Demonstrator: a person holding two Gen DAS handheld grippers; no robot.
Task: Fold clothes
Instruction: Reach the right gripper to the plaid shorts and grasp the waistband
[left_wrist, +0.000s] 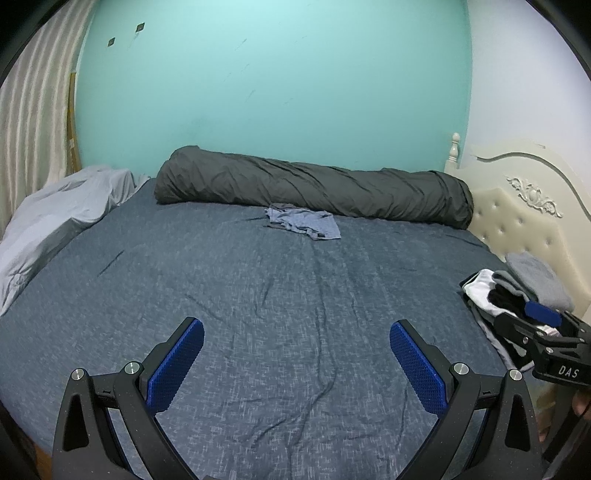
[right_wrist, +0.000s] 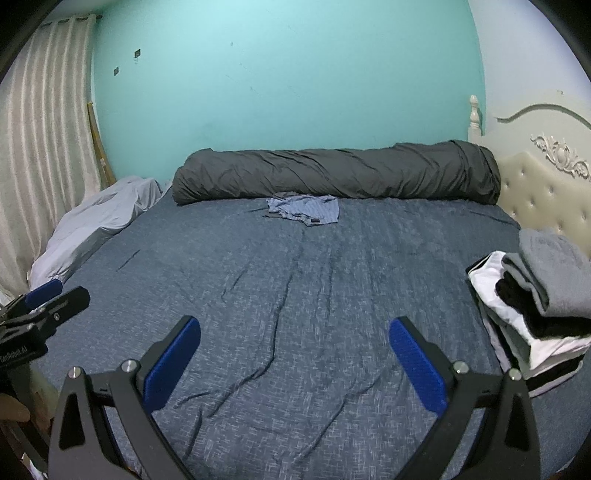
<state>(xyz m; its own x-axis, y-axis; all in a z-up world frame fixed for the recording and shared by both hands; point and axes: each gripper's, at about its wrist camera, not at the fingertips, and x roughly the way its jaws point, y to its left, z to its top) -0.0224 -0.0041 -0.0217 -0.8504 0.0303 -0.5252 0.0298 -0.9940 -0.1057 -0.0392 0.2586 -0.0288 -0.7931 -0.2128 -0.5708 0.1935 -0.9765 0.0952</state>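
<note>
A crumpled blue garment (left_wrist: 304, 222) lies at the far side of the bed, just in front of the rolled dark quilt; it also shows in the right wrist view (right_wrist: 304, 209). A stack of folded clothes (right_wrist: 546, 295), grey, black and white, sits at the bed's right edge and shows in the left wrist view (left_wrist: 517, 291) too. My left gripper (left_wrist: 296, 332) is open and empty above the near part of the bed. My right gripper (right_wrist: 294, 330) is open and empty, beside the stack. Each gripper shows in the other's view, the right (left_wrist: 543, 325) and the left (right_wrist: 44, 299).
The bed's blue sheet (left_wrist: 295, 314) is wrinkled. A rolled dark grey quilt (left_wrist: 314, 184) lies along the teal wall. A light grey pillow (left_wrist: 55, 218) is at the left, by a curtain (right_wrist: 40, 147). A cream headboard (left_wrist: 524, 206) stands at the right.
</note>
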